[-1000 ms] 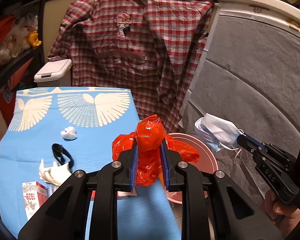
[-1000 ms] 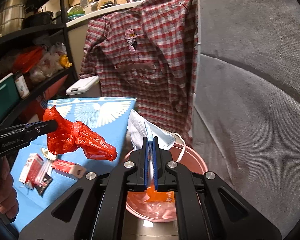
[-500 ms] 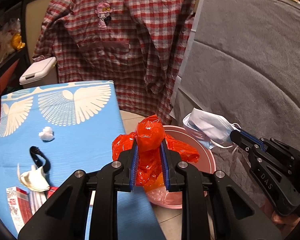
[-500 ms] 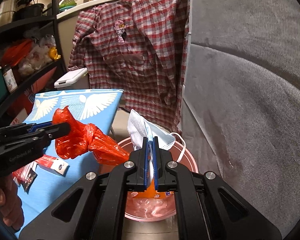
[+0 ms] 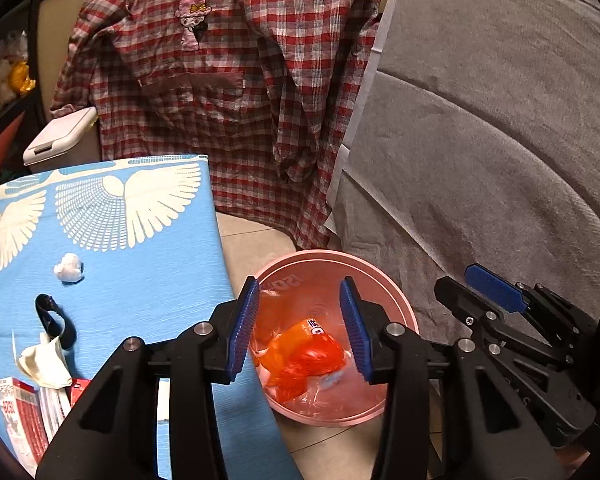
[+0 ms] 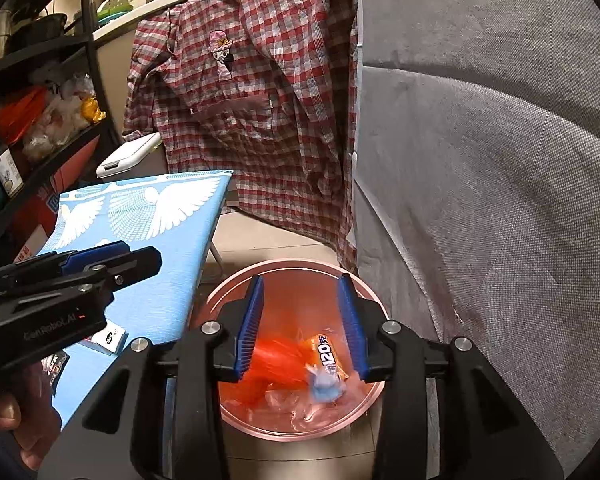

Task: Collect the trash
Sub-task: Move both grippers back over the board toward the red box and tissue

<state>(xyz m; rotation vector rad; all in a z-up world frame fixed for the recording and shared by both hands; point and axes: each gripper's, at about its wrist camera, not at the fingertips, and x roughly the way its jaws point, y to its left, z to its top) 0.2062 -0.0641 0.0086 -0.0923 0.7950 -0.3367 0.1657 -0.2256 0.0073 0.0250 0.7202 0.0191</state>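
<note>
A pink bucket [image 5: 396, 300] stands on the floor beside the blue table [image 5: 140, 264]; it also shows in the right wrist view [image 6: 374, 296]. Inside lie the red plastic bag [image 5: 304, 364], also seen from the right [image 6: 276, 360], and a blurred blue face mask [image 6: 326, 386]. My left gripper [image 5: 300, 324] is open and empty above the bucket. My right gripper [image 6: 306, 324] is open and empty above it too, and appears in the left wrist view [image 5: 472, 292]. On the table lie a white paper ball [image 5: 69, 268], a black strap [image 5: 54, 318], a crumpled tissue [image 5: 44, 362] and red packets [image 5: 22, 420].
A red checked shirt [image 5: 228, 80] hangs behind the table and bucket. A grey fabric wall [image 5: 500, 140] fills the right side. A white lidded bin [image 5: 60, 136] stands behind the table. Shelves with bags [image 6: 40, 120] are at the left.
Both grippers opened over the bucket. The red bag dropped from the left gripper and the face mask from the right; both now lie in the bucket.
</note>
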